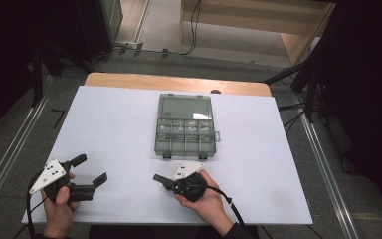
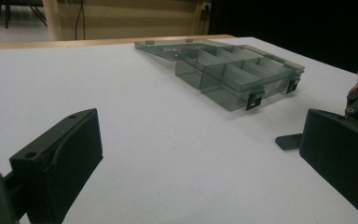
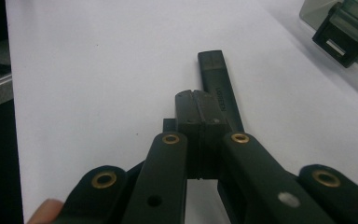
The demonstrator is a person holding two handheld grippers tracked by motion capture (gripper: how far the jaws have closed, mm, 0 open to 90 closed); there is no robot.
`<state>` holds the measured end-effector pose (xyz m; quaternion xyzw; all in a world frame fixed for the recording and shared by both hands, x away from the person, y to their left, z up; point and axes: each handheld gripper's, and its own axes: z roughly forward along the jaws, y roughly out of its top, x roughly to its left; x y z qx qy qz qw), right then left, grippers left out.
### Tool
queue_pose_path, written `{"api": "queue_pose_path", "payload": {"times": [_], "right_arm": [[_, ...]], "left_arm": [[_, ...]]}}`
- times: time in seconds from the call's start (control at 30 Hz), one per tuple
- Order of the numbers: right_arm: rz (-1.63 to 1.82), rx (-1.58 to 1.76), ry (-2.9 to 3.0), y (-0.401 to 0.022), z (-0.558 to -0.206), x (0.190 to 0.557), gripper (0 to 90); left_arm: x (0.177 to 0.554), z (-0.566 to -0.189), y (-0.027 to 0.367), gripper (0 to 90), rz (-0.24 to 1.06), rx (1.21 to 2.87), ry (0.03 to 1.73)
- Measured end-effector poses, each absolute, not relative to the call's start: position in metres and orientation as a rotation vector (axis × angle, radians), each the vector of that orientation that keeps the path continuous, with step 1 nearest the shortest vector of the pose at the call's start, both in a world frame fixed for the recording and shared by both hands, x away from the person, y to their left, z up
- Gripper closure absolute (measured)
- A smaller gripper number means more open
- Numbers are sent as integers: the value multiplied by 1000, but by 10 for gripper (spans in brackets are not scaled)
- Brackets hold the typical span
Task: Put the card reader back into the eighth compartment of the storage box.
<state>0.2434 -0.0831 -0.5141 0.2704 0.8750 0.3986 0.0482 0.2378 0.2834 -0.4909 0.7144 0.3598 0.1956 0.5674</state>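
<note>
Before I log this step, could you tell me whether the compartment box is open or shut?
Open: the compartment box has its lid folded back flat on the table, leaving the dividers exposed.

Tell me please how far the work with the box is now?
Done: the grey plastic box lies open on the white table, lid flat behind it. In hand: nothing yet; the left tool is open, the right tool is shut with nothing between its jaws, both short of the box. Left: whatever is to be done at the box, since neither tool touches it.
</note>
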Motion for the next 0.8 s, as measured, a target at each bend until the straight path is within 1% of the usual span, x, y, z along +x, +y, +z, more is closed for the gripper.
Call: {"api": "queue_pose_path", "payload": {"times": [0.23,0.57,0.63,0.8], "right_arm": [[1233,787,2695,-86,-512,245,879],[1251,786,2669,-90,-500,259,669],[1216,797,2667,-88,-499,262,651],[1180,821,2674,-83,-501,268,644]], "left_arm": [[238,-491,284,0,458,1677,847],[237,-492,282,0,464,1678,845],[237,-492,281,0,470,1686,838],[237,-493,279,0,470,1693,834]]}}
